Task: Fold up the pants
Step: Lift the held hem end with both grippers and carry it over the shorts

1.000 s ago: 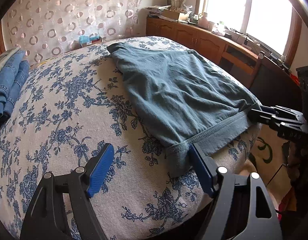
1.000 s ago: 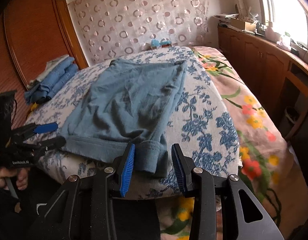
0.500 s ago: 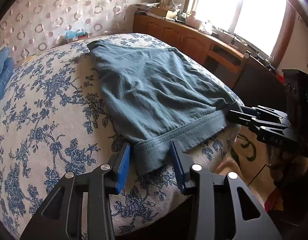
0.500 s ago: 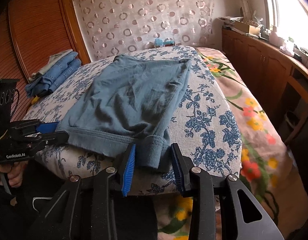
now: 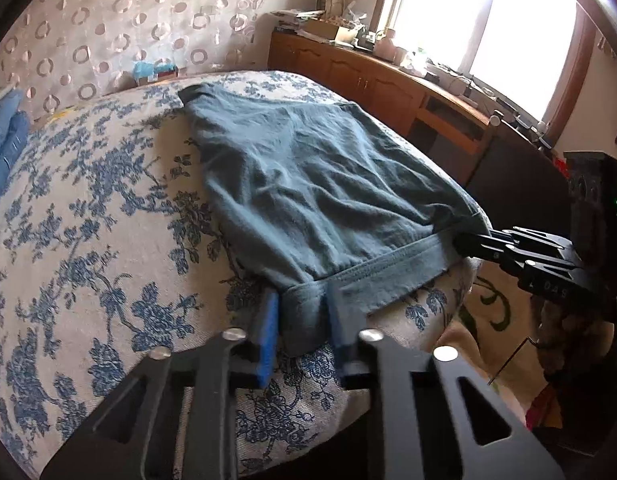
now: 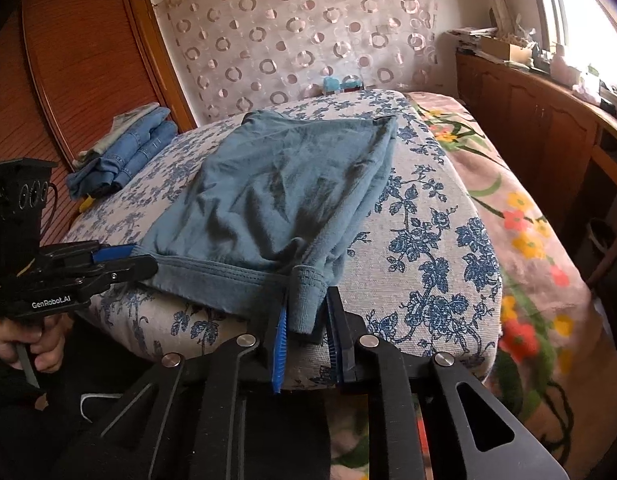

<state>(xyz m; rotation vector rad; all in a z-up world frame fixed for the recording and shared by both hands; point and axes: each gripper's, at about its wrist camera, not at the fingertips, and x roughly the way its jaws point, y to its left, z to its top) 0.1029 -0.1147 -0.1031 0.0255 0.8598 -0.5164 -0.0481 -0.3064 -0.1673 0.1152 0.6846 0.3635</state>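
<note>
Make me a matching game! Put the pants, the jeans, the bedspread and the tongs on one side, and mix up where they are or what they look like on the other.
Things:
1. pants
2. jeans
3. bedspread
4. left tongs

Descriptions:
A. white with blue flowers
B. stacked folded at the far side of the bed
C. spread flat, teal-blue, hem at the near edge
D. blue pads on either side of a hem corner

Pairs: 1-C, 2-B, 3-A, 4-D
</note>
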